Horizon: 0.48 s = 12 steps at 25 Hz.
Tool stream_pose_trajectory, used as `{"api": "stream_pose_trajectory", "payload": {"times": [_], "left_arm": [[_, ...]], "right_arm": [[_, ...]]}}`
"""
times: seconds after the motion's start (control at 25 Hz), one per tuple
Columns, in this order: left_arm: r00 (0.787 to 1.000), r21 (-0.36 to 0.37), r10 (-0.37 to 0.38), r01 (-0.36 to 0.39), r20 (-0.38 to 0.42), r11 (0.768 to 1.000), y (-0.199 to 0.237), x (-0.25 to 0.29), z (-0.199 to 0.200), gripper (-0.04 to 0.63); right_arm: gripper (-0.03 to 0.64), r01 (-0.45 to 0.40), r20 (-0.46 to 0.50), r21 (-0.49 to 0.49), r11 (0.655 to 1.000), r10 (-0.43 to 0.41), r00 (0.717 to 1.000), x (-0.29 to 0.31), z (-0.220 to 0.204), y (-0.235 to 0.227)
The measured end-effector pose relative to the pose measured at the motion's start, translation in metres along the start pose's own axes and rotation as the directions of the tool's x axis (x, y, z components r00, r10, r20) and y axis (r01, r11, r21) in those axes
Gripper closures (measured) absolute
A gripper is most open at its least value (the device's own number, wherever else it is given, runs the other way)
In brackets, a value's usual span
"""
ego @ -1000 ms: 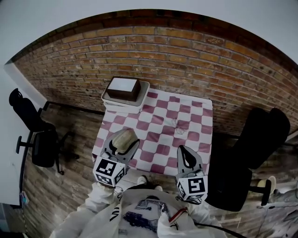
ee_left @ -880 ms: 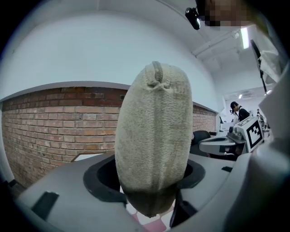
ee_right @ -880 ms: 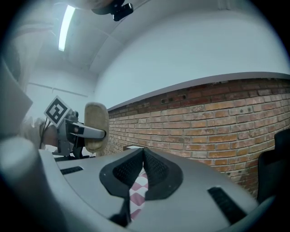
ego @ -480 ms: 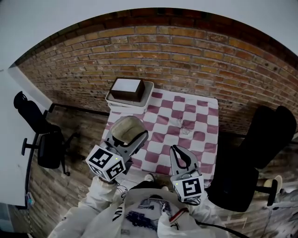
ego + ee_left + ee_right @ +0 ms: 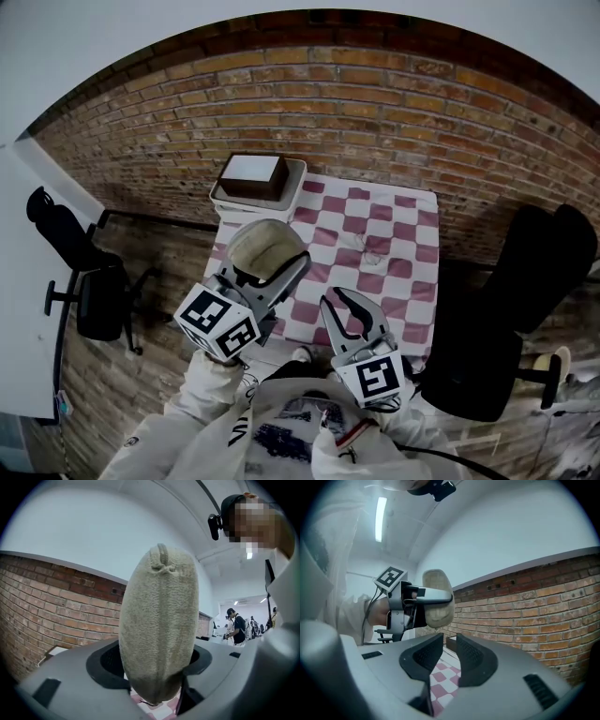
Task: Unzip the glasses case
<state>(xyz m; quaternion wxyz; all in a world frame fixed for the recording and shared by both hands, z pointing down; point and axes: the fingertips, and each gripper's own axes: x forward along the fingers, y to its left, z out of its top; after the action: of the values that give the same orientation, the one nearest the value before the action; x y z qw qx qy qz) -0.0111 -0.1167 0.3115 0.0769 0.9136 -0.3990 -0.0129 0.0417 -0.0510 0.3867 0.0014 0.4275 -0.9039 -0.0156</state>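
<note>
An office-like workroom: brick wall, swivel chairs, ceiling strip light.

Left gripper level, clamped on glasses case — right gripper jaws just opening, empty

In the head view, the left claw covers the near half of the glasses case, and no zip can be made out on the part that shows. In the left gripper view, the case's lower end drops out of sight between the jaws, and its bulk blocks the middle of the scene. It is unclear whether the knot at its top is a zip pull. The small clear thing on the table is too small to name. The table's near left corner is hidden behind the claw.
</note>
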Motion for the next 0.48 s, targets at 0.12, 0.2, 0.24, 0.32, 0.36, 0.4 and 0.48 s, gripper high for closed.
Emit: {"api": "stream_pose_trajectory", "payload": {"times": [0.12, 0.2, 0.24, 0.32, 0.36, 0.4, 0.48], "left_arm": [[1.000, -0.001, -0.007, 0.007, 0.009, 1.000, -0.005, 0.002, 0.003, 0.305], [1.000, -0.003, -0.012, 0.012, 0.013, 1.000, -0.008, 0.004, 0.005, 0.305], [1.000, -0.004, -0.015, 0.015, 0.016, 1.000, -0.010, 0.004, 0.005, 0.306], [1.000, -0.005, -0.022, 0.022, 0.018, 1.000, -0.014, 0.005, 0.007, 0.305], [1.000, -0.005, -0.025, 0.025, 0.019, 1.000, -0.015, 0.005, 0.008, 0.305], [0.999, -0.006, -0.027, 0.027, 0.020, 1.000, -0.017, 0.005, 0.008, 0.305], [0.999, -0.011, -0.032, 0.032, 0.023, 0.999, -0.019, 0.006, 0.009, 0.305]], "right_arm": [[0.531, -0.018, -0.003, -0.002, 1.000, 0.018, 1.000, 0.001, 0.000, 0.006], [0.510, -0.022, -0.008, -0.012, 1.000, 0.022, 1.000, 0.002, 0.000, 0.010], [0.500, -0.025, -0.010, -0.015, 1.000, 0.025, 1.000, 0.002, 0.000, 0.012], [0.474, -0.032, -0.008, -0.019, 0.999, 0.032, 0.999, 0.004, 0.001, 0.016], [0.460, -0.036, -0.010, -0.023, 0.999, 0.036, 0.999, 0.005, 0.001, 0.018], [0.449, -0.039, -0.014, -0.028, 0.999, 0.039, 0.999, 0.005, 0.000, 0.019], [0.445, -0.039, -0.023, -0.032, 0.999, 0.039, 0.999, 0.007, -0.001, 0.022]]}}
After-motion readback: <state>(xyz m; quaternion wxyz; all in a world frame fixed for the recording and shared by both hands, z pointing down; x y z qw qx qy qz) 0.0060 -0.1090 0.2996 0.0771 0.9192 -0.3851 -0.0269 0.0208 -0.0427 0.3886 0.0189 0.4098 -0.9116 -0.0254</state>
